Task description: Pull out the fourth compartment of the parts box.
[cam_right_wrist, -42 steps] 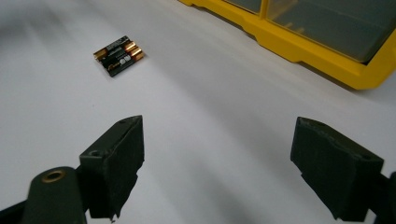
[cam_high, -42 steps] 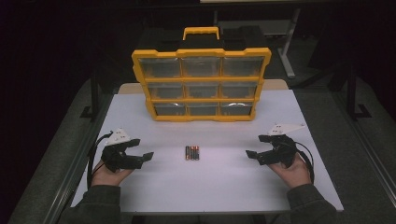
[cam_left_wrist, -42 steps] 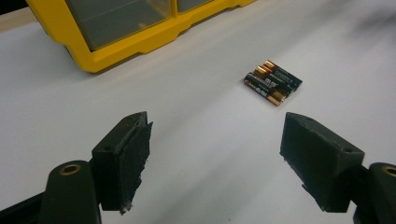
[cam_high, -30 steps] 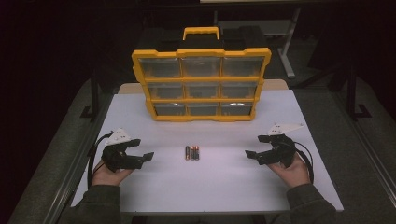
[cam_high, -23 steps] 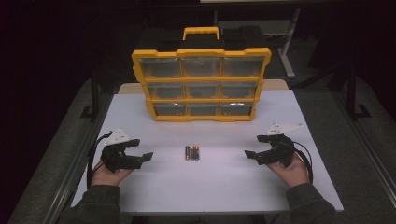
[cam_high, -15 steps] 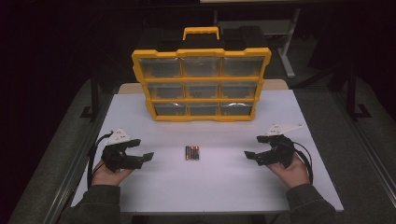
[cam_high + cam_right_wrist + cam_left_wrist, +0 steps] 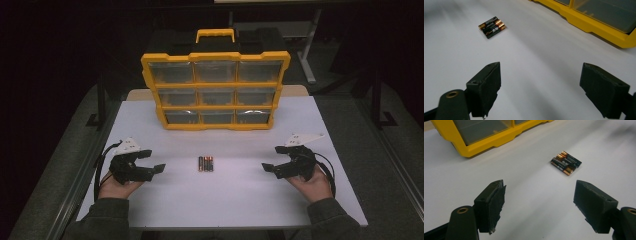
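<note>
Three black-and-copper batteries (image 7: 205, 163) lie side by side in the middle of the white table (image 7: 225, 200); I also see the batteries (image 7: 566, 162) in the left gripper view and the batteries (image 7: 492, 27) in the right gripper view. My left gripper (image 7: 152, 170) rests on the table to their left, open and empty, jaws wide apart (image 7: 539, 205). My right gripper (image 7: 270, 169) rests to their right, also open and empty (image 7: 540, 88). Both point inward toward the batteries, well apart from them.
A yellow organiser case (image 7: 216, 90) with clear drawers and a top handle stands upright at the back of the table; its lower edge shows as the case (image 7: 486, 135) and the case (image 7: 596, 17) in the gripper views. Dark floor and metal frame legs surround the table.
The right gripper has shifted very slightly; the left gripper, the batteries and the case stay where they were.
</note>
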A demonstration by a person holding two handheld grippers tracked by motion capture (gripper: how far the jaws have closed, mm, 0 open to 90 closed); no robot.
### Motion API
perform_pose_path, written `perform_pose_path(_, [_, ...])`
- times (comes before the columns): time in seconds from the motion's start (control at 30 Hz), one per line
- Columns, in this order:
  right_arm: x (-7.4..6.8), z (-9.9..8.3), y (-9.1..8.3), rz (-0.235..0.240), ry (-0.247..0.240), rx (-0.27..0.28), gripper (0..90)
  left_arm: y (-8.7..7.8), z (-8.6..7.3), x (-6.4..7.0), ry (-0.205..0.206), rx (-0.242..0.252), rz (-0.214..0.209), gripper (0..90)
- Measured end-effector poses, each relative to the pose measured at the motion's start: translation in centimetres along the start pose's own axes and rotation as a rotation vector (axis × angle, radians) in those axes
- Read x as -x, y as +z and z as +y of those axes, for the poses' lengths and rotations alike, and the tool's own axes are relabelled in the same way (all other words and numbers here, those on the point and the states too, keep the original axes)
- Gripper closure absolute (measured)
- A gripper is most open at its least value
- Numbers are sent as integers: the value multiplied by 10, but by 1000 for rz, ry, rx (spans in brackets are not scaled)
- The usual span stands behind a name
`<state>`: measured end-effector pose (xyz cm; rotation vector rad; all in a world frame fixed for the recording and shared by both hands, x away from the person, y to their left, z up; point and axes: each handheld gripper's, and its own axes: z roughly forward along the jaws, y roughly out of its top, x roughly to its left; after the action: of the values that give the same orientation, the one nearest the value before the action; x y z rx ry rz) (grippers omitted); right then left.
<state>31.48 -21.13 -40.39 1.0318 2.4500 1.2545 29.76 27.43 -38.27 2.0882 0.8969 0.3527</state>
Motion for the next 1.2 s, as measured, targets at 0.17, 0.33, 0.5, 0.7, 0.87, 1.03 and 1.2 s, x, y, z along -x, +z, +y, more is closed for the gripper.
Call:
perform_pose_path(0.17, [1, 0, 1, -3, -6, -3, 161, 1, 1, 0, -10, 2, -11, 251])
perform_pose_path(0.33, [1, -1, 1, -5, -4, -11, 160, 3, 4, -2, -23, 10, -33, 261])
perform_pose_path(0.5, [1, -1, 5, -6, -5, -23, 160, 2, 7, -6, -52, 32, -64, 272])
perform_pose_path(0.7, [-1, 0, 5, -9, -14, -29, 161, 3, 13, -16, -110, 54, -123, 299])
perform_pose_path(0.87, [1, 2, 0, -3, -2, -2, 164, 6, 22, -29, -180, 55, -154, 313])
perform_pose_path(1.03, [2, 2, -1, 4, -2, -1, 164, 11, 36, -33, -201, 72, -179, 324])
perform_pose_path(1.2, [0, 5, -2, 7, -19, 1, 167, 18, 55, -40, -277, 124, -211, 344])
